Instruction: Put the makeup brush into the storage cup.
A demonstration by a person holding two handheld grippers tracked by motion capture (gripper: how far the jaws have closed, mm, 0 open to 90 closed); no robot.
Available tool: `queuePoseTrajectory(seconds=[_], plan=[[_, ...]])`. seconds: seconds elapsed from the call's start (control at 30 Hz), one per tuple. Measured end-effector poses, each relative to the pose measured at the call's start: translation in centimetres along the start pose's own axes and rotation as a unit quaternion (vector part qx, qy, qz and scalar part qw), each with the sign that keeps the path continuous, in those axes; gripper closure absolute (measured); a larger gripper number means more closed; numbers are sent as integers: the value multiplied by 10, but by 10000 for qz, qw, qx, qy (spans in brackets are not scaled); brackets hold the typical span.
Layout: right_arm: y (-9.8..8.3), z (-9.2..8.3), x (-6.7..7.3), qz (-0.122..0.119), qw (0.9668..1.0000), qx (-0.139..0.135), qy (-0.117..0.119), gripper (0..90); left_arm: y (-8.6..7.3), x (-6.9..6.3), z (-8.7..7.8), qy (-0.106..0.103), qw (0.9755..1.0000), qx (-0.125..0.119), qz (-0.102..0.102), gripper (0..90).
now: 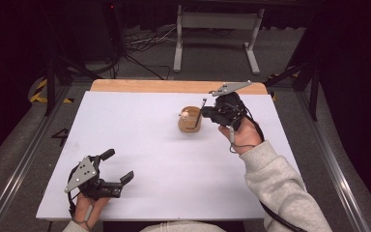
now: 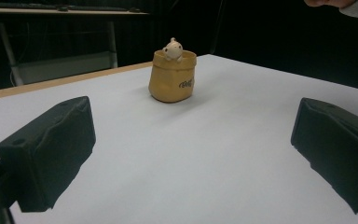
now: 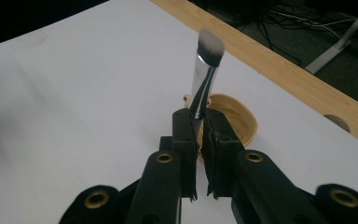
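A small tan pot (image 1: 189, 121) with a little pale figure on its rim stands on the white table (image 1: 140, 140), right of centre toward the back. My right gripper (image 1: 206, 112) hovers at the pot's right rim, shut on a makeup brush (image 1: 203, 105) that points upward. In the right gripper view the brush (image 3: 205, 70) rises between the jaws, bristles up, with the open pot (image 3: 235, 116) just beyond them. My left gripper (image 1: 117, 166) rests open near the front left corner. The left gripper view shows the pot (image 2: 172, 77) far ahead between the wide-apart fingers (image 2: 51, 149).
A wooden strip (image 1: 174, 86) runs along the table's far edge. Beyond it are a metal stand (image 1: 217, 29) and cables (image 1: 145, 43) on the floor. Rails (image 1: 24, 159) flank the table on both sides.
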State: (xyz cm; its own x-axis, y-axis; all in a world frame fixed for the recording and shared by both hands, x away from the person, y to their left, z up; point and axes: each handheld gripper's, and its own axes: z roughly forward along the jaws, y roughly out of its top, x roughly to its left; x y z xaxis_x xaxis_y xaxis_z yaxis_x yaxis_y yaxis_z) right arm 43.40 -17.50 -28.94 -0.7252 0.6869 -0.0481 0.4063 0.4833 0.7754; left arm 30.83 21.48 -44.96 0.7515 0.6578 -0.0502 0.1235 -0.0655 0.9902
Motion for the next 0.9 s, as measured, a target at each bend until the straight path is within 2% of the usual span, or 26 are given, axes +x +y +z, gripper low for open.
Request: queuePoseTrajectory(seconds=[0.47, 0.9], plan=[[18, 14, -13, 75, 9998, -6, -179, 846, 0, 1, 0, 12, 10000, -2, 17, 4], [25, 28, -27, 148, 9992, -3, -364, 846, 0, 0, 0, -2, 10000, -10, 16, 4]])
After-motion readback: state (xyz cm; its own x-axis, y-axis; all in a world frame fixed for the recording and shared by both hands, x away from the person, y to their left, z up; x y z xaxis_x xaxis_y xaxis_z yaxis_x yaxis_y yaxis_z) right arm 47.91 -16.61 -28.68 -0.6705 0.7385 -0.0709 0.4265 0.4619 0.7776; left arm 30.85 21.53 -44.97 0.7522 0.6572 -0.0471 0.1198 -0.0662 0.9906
